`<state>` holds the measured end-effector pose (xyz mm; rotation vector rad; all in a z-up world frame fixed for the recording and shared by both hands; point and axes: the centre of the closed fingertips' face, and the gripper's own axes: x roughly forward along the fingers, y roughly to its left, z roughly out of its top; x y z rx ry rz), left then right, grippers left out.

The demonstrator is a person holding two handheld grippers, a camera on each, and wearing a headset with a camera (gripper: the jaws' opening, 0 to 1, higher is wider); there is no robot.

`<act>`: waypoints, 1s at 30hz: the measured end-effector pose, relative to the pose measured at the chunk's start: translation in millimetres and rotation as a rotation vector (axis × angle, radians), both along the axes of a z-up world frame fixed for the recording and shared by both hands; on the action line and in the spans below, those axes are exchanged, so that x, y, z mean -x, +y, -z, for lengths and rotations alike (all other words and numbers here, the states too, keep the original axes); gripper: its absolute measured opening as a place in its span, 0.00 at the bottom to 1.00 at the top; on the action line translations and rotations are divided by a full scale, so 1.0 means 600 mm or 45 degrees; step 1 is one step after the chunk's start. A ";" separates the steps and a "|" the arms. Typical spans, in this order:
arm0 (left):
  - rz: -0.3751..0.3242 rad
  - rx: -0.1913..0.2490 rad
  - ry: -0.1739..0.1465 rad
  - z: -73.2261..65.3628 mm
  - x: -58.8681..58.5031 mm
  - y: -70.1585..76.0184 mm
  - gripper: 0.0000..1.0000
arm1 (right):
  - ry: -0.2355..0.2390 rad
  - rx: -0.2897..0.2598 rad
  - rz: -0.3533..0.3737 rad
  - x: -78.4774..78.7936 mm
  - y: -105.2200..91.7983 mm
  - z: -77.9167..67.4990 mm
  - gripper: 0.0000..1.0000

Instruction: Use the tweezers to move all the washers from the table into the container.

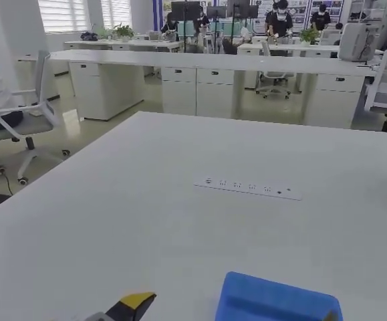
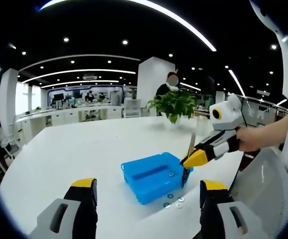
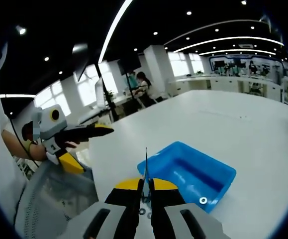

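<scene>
A blue container (image 2: 151, 177) sits on the white table (image 1: 180, 227), and a washer (image 2: 169, 174) lies inside it. Three washers (image 2: 172, 201) lie on the table just beside its near corner. My right gripper (image 3: 146, 186) is shut on thin tweezers (image 3: 145, 167), whose tips point down at the container's corner above those washers (image 3: 144, 212). From the left gripper view, the tweezers (image 2: 184, 175) hang from the right gripper (image 2: 198, 157) at the container's edge. My left gripper (image 2: 147, 185) stands open and holds nothing, a short way from the container (image 1: 280, 302).
A white power strip (image 1: 248, 187) lies across the middle of the table. A potted plant (image 2: 173, 105) stands at one table edge. Office chairs (image 1: 29, 124) and desks with people stand beyond the table. The yellow tip of the left gripper (image 1: 136, 304) pokes in beside the container.
</scene>
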<state>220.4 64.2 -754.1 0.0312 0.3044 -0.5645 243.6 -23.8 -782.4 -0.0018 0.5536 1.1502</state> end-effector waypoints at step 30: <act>0.017 -0.026 0.034 0.010 0.001 -0.001 0.84 | -0.073 0.195 -0.112 0.019 0.007 0.072 0.04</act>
